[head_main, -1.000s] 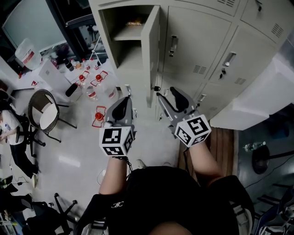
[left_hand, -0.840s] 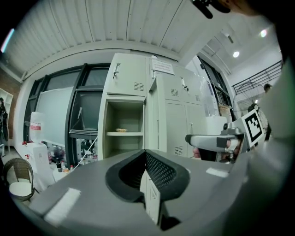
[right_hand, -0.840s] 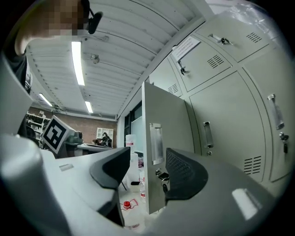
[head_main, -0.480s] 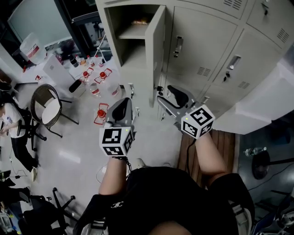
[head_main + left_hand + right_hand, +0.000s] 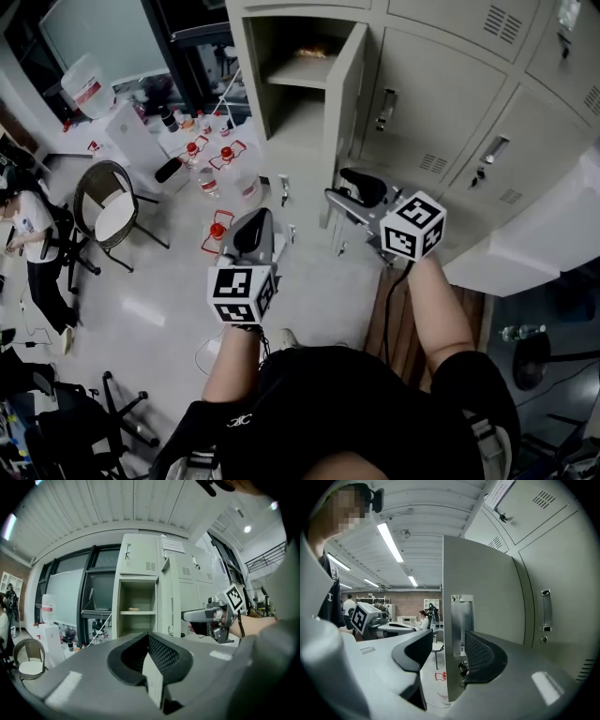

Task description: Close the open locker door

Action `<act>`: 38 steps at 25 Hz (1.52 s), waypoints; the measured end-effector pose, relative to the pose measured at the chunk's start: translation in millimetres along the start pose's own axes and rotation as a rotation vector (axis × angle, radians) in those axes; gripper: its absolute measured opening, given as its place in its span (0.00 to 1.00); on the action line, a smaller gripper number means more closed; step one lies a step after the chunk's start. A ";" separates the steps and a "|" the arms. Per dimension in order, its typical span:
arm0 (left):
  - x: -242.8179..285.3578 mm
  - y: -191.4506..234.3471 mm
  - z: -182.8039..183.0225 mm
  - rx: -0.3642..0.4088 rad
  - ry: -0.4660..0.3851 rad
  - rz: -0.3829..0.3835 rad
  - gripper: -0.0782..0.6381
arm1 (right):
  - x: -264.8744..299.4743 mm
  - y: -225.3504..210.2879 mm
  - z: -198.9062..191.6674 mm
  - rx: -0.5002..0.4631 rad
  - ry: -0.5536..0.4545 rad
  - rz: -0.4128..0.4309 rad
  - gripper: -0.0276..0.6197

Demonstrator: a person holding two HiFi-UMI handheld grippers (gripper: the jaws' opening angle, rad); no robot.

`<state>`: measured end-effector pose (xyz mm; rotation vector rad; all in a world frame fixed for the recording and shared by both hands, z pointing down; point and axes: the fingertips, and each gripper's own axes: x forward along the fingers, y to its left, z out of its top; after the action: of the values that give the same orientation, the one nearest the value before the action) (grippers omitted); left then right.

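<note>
The beige locker door (image 5: 345, 112) stands open, swung out from its compartment (image 5: 295, 103); a shelf inside carries a small yellowish item (image 5: 314, 53). My right gripper (image 5: 331, 195) is open at the door's free edge, low down. In the right gripper view the door's edge (image 5: 452, 620) with its metal latch plate (image 5: 461, 613) stands in the gap of the right gripper (image 5: 447, 645); the pads do not press on it. My left gripper (image 5: 261, 217) hangs shut over the floor, left of the door, holding nothing. The left gripper (image 5: 147, 637) faces the open compartment (image 5: 136, 606).
Closed locker doors (image 5: 427, 103) fill the right of the cabinet. On the floor at left stand several water bottles (image 5: 211, 178), a round chair (image 5: 108, 211) and a large water jug (image 5: 86, 84). A person (image 5: 23, 230) sits at the far left. A wooden strip (image 5: 398, 314) lies below the lockers.
My right gripper has risen toward the door's free edge and its jaws have widened. The left gripper has stayed where it was, shut.
</note>
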<state>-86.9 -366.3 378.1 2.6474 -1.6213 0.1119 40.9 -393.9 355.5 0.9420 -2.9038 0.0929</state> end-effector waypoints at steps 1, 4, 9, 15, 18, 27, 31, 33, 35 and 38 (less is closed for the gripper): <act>-0.9 2.9 0.6 0.000 -0.001 0.008 0.11 | 3.4 -0.2 1.2 0.002 0.000 0.008 0.38; -3.2 11.8 1.5 -0.001 -0.005 0.033 0.11 | 10.8 2.1 2.8 -0.020 0.000 0.024 0.38; -6.0 22.7 0.3 -0.004 -0.008 0.063 0.11 | 18.8 -4.3 2.6 -0.042 -0.006 -0.005 0.24; -9.2 37.6 -1.9 -0.017 -0.011 0.088 0.11 | 41.8 -1.1 5.3 -0.038 0.009 0.020 0.23; -11.5 47.1 -2.9 -0.020 -0.011 0.102 0.11 | 59.3 -1.3 7.2 -0.034 0.019 0.012 0.23; -29.0 96.0 -2.4 -0.026 -0.018 0.155 0.11 | 127.2 -8.9 16.8 -0.008 0.012 -0.078 0.23; -34.1 114.8 0.6 -0.017 -0.028 0.161 0.11 | 156.4 -18.8 20.1 -0.002 0.004 -0.143 0.23; -35.4 124.3 2.7 -0.014 -0.030 0.162 0.11 | 171.1 -25.4 21.3 0.014 0.000 -0.168 0.23; -35.3 134.4 5.2 -0.011 -0.035 0.162 0.11 | 184.6 -32.9 23.3 0.026 -0.001 -0.193 0.23; -33.7 148.9 7.5 -0.006 -0.038 0.156 0.11 | 202.4 -43.7 26.3 0.028 -0.009 -0.243 0.23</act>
<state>-234.5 -404.7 366.7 2.5308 -1.8359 0.0607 -98.3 -549.4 351.3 1.2934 -2.7761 0.1124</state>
